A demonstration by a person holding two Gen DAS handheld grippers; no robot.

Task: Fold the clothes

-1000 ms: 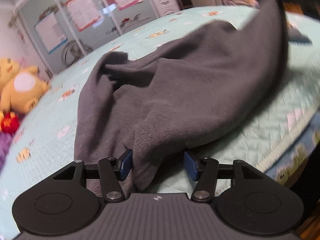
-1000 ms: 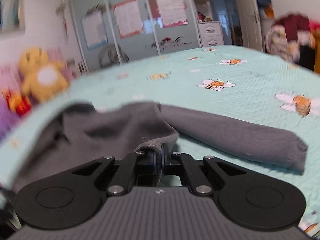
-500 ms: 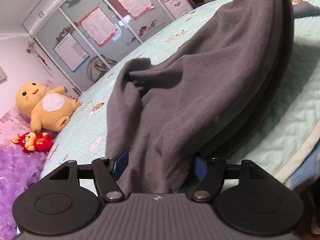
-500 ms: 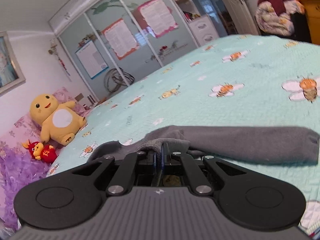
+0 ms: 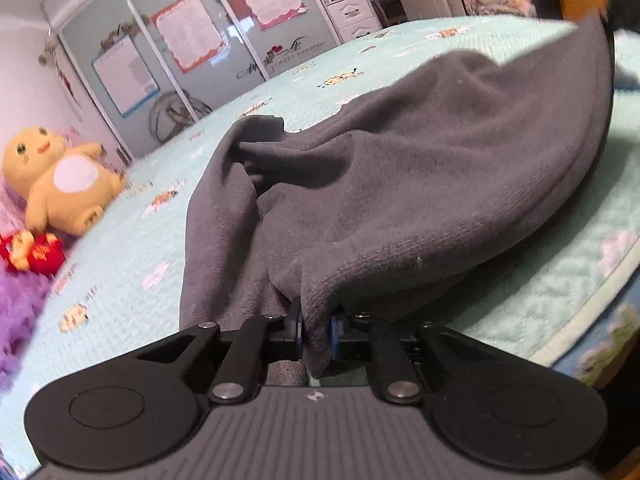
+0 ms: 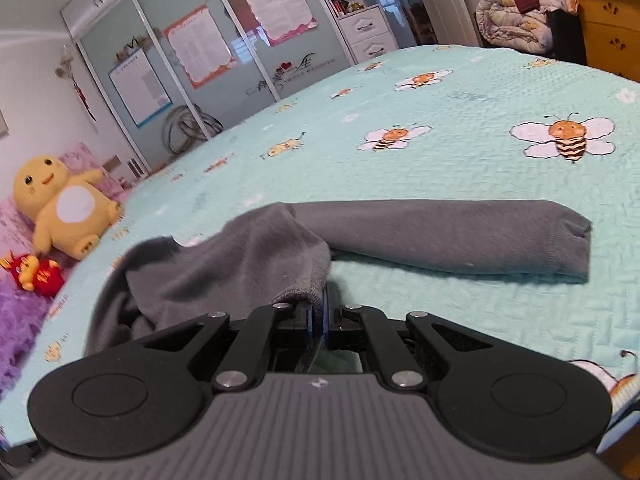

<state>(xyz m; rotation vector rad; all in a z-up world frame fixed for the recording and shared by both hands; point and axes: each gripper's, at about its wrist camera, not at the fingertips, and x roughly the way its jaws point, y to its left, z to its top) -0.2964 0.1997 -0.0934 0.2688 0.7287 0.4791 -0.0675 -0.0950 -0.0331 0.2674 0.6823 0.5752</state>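
gripping the grey sweater (image 5: 400, 184) — left gripper (image 5: 316, 330) and right gripper (image 6: 318, 316) both clamped.

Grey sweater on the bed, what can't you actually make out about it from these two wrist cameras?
- Left wrist view: the grey sweater runs off the upper right edge, blurred there, so that far end is unseen.
- Left wrist view: the bedspread beneath it is hidden by the cloth.
- Right wrist view: the hem inside the right gripper is covered by its fingers.
- Right wrist view: the sleeve cuff's opening is too small to judge.
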